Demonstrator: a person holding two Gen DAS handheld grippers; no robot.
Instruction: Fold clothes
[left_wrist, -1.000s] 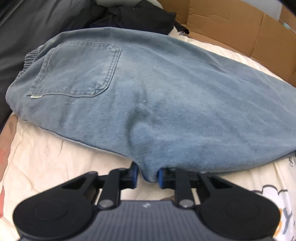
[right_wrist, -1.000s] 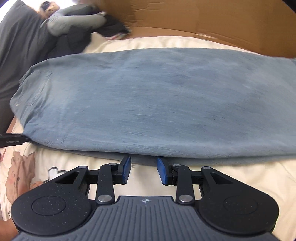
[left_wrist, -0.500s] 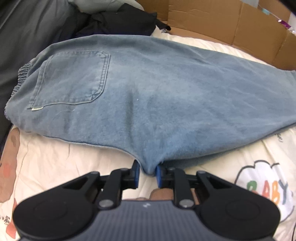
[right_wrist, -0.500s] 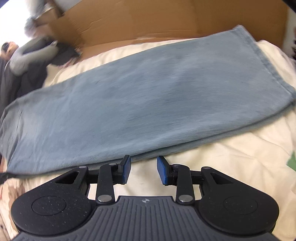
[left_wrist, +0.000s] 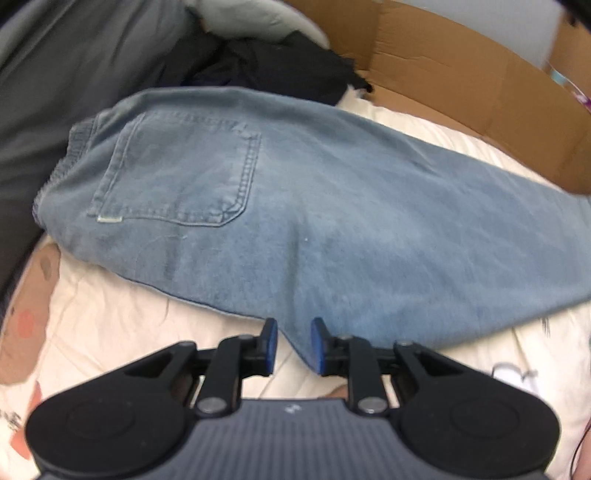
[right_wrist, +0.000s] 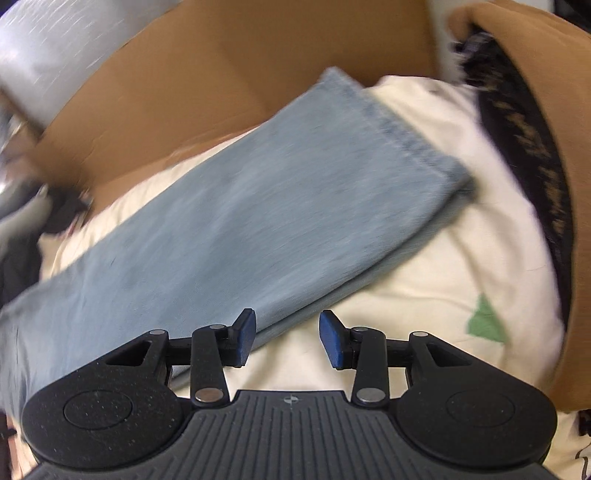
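Observation:
Light blue jeans (left_wrist: 332, 221), folded lengthwise, lie flat on a cream bedspread (left_wrist: 110, 332) with a back pocket facing up. My left gripper (left_wrist: 293, 341) is at the crotch point; its jaws are opening. The denim tip still lies between them, close to the right pad, with a gap at the left pad. In the right wrist view the leg of the jeans (right_wrist: 258, 221) runs up to its hem (right_wrist: 406, 136). My right gripper (right_wrist: 287, 332) hovers over the leg's near edge with its jaws opening. Nothing is pinched between them.
Cardboard walls (left_wrist: 461, 81) (right_wrist: 221, 74) stand along the far side of the bed. A pile of dark and grey clothes (left_wrist: 277, 62) sits beyond the waistband, and a grey blanket (left_wrist: 55, 74) lies to the left. Dark patterned fabric (right_wrist: 528, 155) lies at the right edge.
The left jaws have parted from the crotch fold they were pinching, and the gripper has risen slightly. The right gripper has slid along the leg toward the hem, rolled, and widened.

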